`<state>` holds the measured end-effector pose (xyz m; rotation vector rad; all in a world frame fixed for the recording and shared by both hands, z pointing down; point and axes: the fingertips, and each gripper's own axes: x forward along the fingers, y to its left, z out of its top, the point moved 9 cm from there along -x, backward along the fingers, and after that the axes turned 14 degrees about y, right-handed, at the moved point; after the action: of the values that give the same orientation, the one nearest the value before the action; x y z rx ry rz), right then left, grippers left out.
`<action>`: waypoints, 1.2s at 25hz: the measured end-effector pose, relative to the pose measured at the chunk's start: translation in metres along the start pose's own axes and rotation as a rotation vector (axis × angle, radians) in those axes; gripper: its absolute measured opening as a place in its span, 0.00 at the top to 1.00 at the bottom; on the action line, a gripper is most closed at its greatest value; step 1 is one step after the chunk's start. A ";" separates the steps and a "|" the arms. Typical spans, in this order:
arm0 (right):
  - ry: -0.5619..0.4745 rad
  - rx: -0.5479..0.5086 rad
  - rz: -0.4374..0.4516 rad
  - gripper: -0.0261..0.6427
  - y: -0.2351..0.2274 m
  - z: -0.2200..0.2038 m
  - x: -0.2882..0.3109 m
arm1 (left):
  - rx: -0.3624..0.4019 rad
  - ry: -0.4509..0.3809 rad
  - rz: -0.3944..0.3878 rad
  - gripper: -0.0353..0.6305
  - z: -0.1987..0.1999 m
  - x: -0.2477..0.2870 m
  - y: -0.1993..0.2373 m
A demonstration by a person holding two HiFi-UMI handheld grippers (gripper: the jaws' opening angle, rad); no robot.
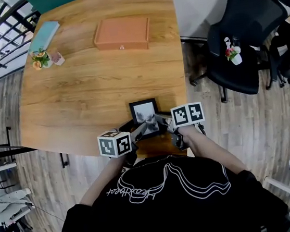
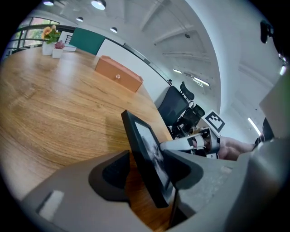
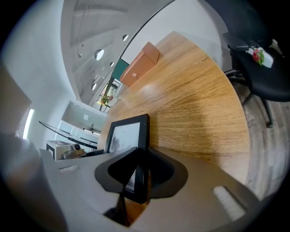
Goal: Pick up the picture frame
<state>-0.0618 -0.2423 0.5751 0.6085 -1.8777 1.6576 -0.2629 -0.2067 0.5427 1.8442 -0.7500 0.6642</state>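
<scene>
As left tongs (image 1: 144, 128), right tongs (image 1: 161, 119) pinch frame (image 1: 144, 110)

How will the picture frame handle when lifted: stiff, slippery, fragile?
Probably stiff: the picture frame shows straight edges while clamped in the left gripper. Likely fragile and somewhat slippery: its front looks glazed in the right gripper view. It is thin and the right gripper also grips it low, so it could pivot if one grip slackens.

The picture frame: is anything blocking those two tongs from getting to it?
Nothing visible does. The picture frame stands at the near edge of the table, and both tongs have it between their jaws: the left tongs grip one side and the right tongs the other.
</scene>
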 end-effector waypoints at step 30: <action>-0.161 -0.524 -0.088 0.70 0.070 0.011 -0.099 | 0.000 -0.184 -0.108 0.86 0.045 -0.050 -0.060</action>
<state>-0.0354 -0.2462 0.4560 0.5995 -2.2454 1.0181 -0.2462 -0.2198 0.4545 1.9491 -0.7626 0.4296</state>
